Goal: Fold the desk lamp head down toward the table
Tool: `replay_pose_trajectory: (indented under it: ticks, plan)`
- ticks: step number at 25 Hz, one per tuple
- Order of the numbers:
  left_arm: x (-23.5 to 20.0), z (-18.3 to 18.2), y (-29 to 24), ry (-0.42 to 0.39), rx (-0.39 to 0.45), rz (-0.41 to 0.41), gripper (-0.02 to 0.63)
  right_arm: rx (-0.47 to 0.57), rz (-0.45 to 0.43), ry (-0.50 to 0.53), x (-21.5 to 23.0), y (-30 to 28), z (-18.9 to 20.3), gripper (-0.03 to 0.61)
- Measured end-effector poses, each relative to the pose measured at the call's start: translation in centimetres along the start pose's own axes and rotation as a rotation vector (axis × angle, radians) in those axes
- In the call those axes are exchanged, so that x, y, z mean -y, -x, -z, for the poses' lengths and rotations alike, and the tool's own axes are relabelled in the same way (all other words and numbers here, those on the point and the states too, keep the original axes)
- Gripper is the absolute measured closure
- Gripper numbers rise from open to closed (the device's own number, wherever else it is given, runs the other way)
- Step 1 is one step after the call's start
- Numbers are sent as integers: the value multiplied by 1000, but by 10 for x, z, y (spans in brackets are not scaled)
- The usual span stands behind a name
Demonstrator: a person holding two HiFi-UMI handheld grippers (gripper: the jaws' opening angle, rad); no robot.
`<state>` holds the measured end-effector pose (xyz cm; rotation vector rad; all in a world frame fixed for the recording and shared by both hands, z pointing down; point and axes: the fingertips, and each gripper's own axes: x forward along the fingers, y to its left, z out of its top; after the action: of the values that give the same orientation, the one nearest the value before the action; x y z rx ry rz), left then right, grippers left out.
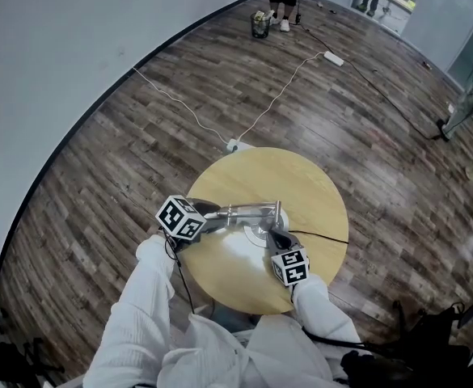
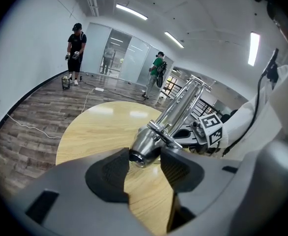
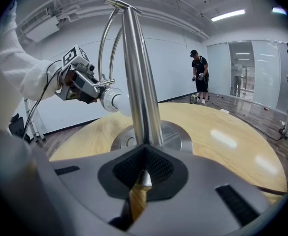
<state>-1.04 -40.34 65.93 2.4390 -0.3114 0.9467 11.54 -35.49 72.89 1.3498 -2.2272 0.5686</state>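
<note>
Chrome catches the ceiling lights on a slim metal desk lamp (image 1: 256, 213) standing just below the middle of a round pale wooden table (image 1: 317, 184) in the head view. Two arms in white sleeves (image 1: 139, 314) come up from the bottom edge of that frame.

The left arm rises from the lower left, and the left gripper (image 1: 212, 215) points to the right, its marker cube uppermost. In the left gripper view its dark padded jaws are part-way apart and press on either side of the rounded chrome lamp head (image 2: 144, 150), with the tabletop showing beneath it. The lamp's twin rods run away from the head toward the upper right of that view.

The right arm comes up from the bottom centre, and the right gripper (image 1: 278, 239) points up and slightly left. In the right gripper view its jaws are drawn together around the foot of the upright chrome stem (image 3: 139, 82), just above the round metal base (image 3: 179, 134), which sits flat on the wood. There the head hangs at the left, above the table, at the end of rods curving down from the stem's top.

A thin black cable (image 1: 325, 234) runs off the table's right side.
</note>
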Motion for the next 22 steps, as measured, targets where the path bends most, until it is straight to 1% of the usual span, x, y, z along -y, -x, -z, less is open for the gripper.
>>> replay_pose_trajectory:
  ticks: [4,6,7,9,11,12,13,14,15,16,17,18,20,21,22]
  plan:
    - [-5,-7,10,10,69,-66,422,-15,6,-4,-1,-1,-2,566]
    - [-7,-5,18,18,114,-118,430,7,27,-21,0,6,-6,566]
    - [-8,-5,25,27,147,-150,431,29,41,-32,1,11,-10,566]
    - [-6,-7,45,68,244,-223,431,66,61,-44,3,25,-17,566]
    - [6,-8,65,111,366,-328,431,94,74,-42,2,40,-22,566]
    - [16,-7,73,122,425,-400,431,109,83,-38,1,47,-24,566]
    - [27,-5,79,123,479,-488,431,128,95,-36,0,55,-28,566]
    - [38,-3,82,115,524,-586,447,149,110,-37,-1,63,-32,566]
    - [48,3,80,100,553,-680,480,171,126,-43,-3,70,-36,566]
    - [59,9,73,85,565,-754,527,191,141,-55,-6,76,-39,566]
    - [71,16,61,78,561,-787,612,206,154,-71,-9,81,-41,566]
    - [85,21,44,81,549,-771,614,212,162,-86,-14,83,-41,566]
    - [112,28,9,115,520,-668,614,202,168,-102,-27,84,-37,566]
    - [122,30,-3,135,508,-631,614,194,167,-105,-34,83,-35,566]
    - [128,32,-10,147,496,-615,614,188,164,-108,-40,82,-32,566]
